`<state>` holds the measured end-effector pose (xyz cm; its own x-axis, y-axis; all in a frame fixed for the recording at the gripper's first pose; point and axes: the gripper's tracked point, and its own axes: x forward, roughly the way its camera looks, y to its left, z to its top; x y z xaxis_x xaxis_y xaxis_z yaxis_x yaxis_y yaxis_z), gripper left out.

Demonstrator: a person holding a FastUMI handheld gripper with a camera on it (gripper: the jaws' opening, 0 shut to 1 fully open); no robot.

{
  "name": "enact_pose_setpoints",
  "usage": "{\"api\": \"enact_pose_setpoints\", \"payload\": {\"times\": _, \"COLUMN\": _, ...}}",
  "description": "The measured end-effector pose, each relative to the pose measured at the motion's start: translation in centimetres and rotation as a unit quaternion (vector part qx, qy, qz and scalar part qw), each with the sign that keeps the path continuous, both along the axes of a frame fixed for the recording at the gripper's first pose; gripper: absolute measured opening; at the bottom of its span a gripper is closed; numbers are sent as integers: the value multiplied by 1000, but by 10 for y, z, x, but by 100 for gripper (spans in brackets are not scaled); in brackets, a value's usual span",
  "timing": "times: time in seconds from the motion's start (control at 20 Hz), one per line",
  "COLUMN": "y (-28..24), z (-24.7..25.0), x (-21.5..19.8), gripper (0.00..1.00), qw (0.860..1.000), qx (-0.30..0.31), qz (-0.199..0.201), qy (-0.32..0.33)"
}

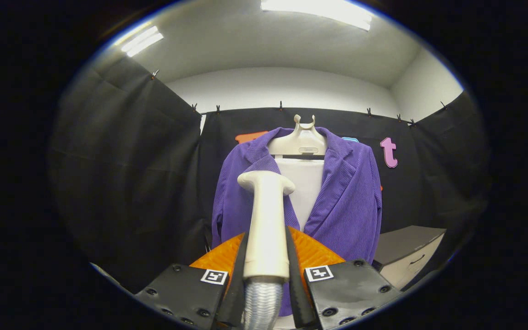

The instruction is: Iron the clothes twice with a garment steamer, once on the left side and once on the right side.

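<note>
The gripper is clamping both orange fingers on the cream handle of the garment steamer, its ribbed hose trailing back between them, so the head is pointing forward at the clothes. Beyond it, a purple corduroy jacket is hanging open on a cream hanger against the booth wall, spread flat for steaming. The head is sitting before the jacket's left panel, likely the first pass.

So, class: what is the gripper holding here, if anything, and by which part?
The gripper holds the garment steamer by its cream handle, jaws pressing on either side, with its head pointing toward the purple jacket.
</note>
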<state>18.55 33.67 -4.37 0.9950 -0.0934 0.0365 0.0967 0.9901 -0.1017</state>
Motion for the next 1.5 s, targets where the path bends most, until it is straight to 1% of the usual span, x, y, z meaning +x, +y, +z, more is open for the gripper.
{"api": "enact_pose_setpoints", "payload": {"times": 0.3, "y": -2, "z": -13, "x": 7, "gripper": 48, "qw": 1000, "qx": -17, "qz": -7, "qy": 10}}
{"api": "enact_pose_setpoints", "payload": {"times": 0.5, "y": -5, "z": -20, "x": 3, "gripper": 48, "qw": 1000, "qx": -18, "qz": -4, "qy": 15}}
{"api": "enact_pose_setpoints", "payload": {"times": 0.65, "y": -8, "z": -38, "x": -2, "gripper": 48, "qw": 999, "qx": -19, "qz": 1, "qy": 30}}
{"api": "enact_pose_setpoints", "payload": {"times": 0.8, "y": -10, "z": -52, "x": -10, "gripper": 48, "qw": 999, "qx": -15, "qz": 7, "qy": 39}}
{"api": "enact_pose_setpoints", "payload": {"times": 1.25, "y": -20, "z": -105, "x": -42, "gripper": 48, "qw": 997, "qx": -35, "qz": 13, "qy": 71}}
{"api": "enact_pose_setpoints", "payload": {"times": 1.5, "y": -19, "z": -145, "x": -62, "gripper": 48, "qw": 993, "qx": -30, "qz": 31, "qy": 110}}
